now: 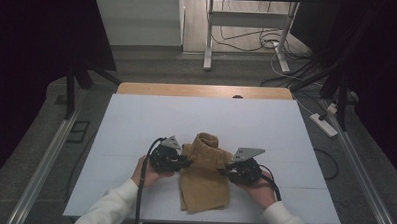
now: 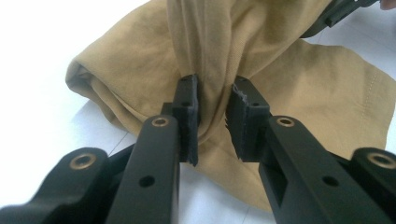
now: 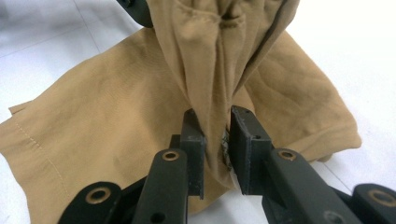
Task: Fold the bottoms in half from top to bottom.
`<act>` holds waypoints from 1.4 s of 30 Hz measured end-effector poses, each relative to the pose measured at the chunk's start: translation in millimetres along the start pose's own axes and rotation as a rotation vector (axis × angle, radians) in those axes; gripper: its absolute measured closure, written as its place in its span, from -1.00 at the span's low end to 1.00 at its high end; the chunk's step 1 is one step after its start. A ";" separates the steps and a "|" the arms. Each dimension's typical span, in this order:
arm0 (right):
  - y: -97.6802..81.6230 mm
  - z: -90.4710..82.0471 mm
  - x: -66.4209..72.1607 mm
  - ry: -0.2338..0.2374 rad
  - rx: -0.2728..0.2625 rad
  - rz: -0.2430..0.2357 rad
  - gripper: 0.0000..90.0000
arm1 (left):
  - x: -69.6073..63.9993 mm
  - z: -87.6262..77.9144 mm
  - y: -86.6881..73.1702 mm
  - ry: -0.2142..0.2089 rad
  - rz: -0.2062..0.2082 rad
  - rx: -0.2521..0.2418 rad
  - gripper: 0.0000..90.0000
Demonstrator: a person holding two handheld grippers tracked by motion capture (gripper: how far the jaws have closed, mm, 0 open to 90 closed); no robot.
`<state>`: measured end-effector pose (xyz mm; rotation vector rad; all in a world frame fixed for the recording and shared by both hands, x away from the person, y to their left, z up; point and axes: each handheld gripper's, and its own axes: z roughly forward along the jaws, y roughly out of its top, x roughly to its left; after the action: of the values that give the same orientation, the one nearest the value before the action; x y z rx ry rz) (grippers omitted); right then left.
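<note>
While the tan garment (image 1: pixel 204 177) lies near the front edge of the white table (image 1: pixel 136 120), bunched and partly folded over itself, the person has a tool on each flank of it. The left gripper (image 1: pixel 184 161) sits at the cloth's left side and the right gripper (image 1: pixel 223 169) at its right, both low over the surface. In the left gripper view, a gathered ridge of fabric (image 2: pixel 212 93) runs up between the two black jaws; the left pad touches it, while a sliver of gap shows at the right pad, so the hold looks loose rather than a firm pinch. The right gripper view is much the same: a pleat of cloth (image 3: pixel 215 112) stands between jaws that are only slightly apart, brushing it without clearly squeezing. I would judge the step in hand to be setting down or letting go of the fold. To do it well, both tools should part a little further at the same pace, so neither side drags the fabric, and then draw straight back outwards along the table rather than upwards, since the ridged pads could snag the weave and pull the fold open. Keeping both hands low and level should let the elasticated waistband (image 1: pixel 207 140) at the far end settle flat.
</note>
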<state>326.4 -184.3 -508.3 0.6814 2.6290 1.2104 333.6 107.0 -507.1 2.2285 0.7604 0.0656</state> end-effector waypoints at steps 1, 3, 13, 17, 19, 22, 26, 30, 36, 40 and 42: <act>-0.6 -0.1 0.2 0.002 0.002 0.000 0.66 | 0.0 0.1 -0.4 -0.001 0.001 0.003 0.63; -1.7 -0.1 0.7 0.003 0.009 0.002 0.64 | -0.3 0.5 -1.4 -0.004 0.001 0.005 0.60; -4.6 -8.8 3.0 -0.023 0.038 0.043 -0.06 | 0.7 -6.5 -10.1 0.034 0.009 0.053 0.01; -9.1 -11.7 -0.1 -0.046 0.087 0.061 -0.21 | 4.7 -12.3 -18.8 0.069 -0.003 0.095 -0.12; -11.2 -13.5 -1.5 -0.069 0.105 0.056 -0.25 | 7.8 -13.4 -23.4 0.090 -0.014 0.115 -0.14; -14.5 -17.6 -6.3 -0.105 0.133 0.062 -0.27 | 12.5 -15.9 -27.1 0.098 -0.040 0.109 -0.14; -18.5 -23.9 -12.6 -0.099 0.138 0.096 -0.27 | 13.7 -18.2 -25.7 0.102 -0.056 0.079 -0.15; -16.6 -27.6 -9.3 -0.094 0.149 0.071 -0.27 | 12.5 -19.5 -23.5 0.102 -0.054 0.058 -0.17; -18.7 -39.6 -18.9 -0.097 0.122 0.127 -0.27 | 13.5 -22.4 -22.3 0.105 -0.072 0.026 -0.17; -18.0 -43.2 -21.4 -0.096 0.089 0.148 -0.27 | 13.9 -23.4 -20.8 0.105 -0.077 0.011 -0.17; -17.0 -42.7 -21.1 -0.094 0.078 0.149 -0.27 | 14.3 -22.9 -20.0 0.104 -0.080 0.009 -0.17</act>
<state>325.1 -232.8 -493.8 0.9396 2.5984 1.0876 329.0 140.3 -507.3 2.2149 0.9067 0.1403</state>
